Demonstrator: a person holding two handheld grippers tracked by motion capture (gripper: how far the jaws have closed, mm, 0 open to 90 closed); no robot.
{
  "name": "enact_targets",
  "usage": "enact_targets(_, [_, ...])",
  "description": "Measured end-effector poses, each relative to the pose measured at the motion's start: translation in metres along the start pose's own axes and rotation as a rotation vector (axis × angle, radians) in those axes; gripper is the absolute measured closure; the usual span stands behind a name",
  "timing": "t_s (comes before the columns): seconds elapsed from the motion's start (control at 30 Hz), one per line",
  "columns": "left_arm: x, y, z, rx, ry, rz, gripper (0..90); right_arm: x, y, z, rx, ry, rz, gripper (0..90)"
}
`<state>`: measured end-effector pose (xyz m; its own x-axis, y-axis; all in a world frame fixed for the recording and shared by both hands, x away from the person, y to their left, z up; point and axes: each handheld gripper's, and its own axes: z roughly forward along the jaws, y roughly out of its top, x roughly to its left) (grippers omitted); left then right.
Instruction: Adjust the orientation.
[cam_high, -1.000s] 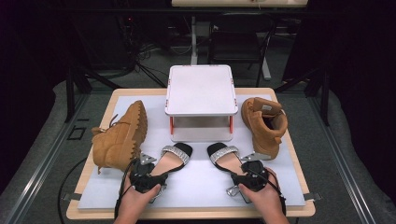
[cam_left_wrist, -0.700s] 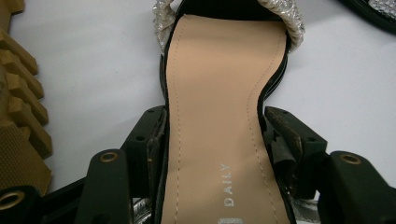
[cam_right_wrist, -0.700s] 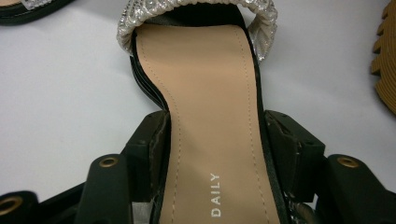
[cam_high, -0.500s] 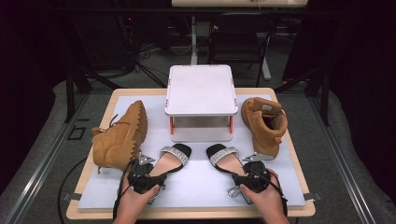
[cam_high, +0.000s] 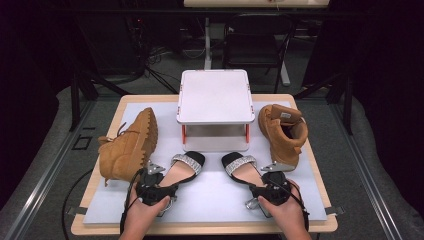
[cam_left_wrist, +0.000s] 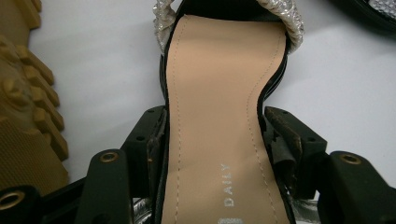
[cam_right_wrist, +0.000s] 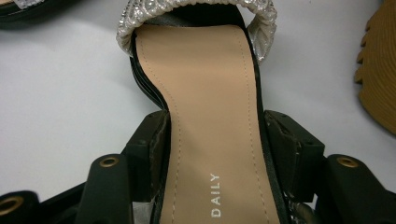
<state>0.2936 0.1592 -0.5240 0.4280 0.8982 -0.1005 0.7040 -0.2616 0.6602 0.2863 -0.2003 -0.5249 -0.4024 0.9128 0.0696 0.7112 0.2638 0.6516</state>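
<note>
matt tan insole (cam_left_wrist: 217, 107), glittery silver strap (cam_left_wrist: 285, 18)

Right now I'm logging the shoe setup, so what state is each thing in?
Left sandal: flat on the mat, clamped at its waist by the left hand-held gripper.
Right sandal: flat, clamped by the right hand-held gripper.
Left boot: tipped on its side.
Right boot: lying on its side.
White stand: upright, top bare.
</note>
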Motion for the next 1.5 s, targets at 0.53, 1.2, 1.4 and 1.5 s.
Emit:
enact_targets(0.53, [0.001, 0.02, 0.009, -0.002, 0.018, 0.008, 41.9, -0.003, 0.016, 0.0, -0.004, 0.003, -0.004, 41.7])
enact_targets(1.2, [-0.003, 0.042, 0.035, -0.014, 0.022, 0.002, 41.9, -0.002, 0.044, 0.023, -0.022, -0.028, 0.001, 41.8])
enact_targets(1.4, [-0.004, 0.045, 0.042, -0.009, 0.03, -0.009, 41.9, -0.001, 0.047, 0.032, -0.006, -0.046, -0.002, 41.8])
enact_targets(1.5, [-0.004, 0.046, 0.044, -0.013, 0.033, -0.016, 41.9, -0.002, 0.048, 0.035, -0.016, -0.046, 0.006, 41.8])
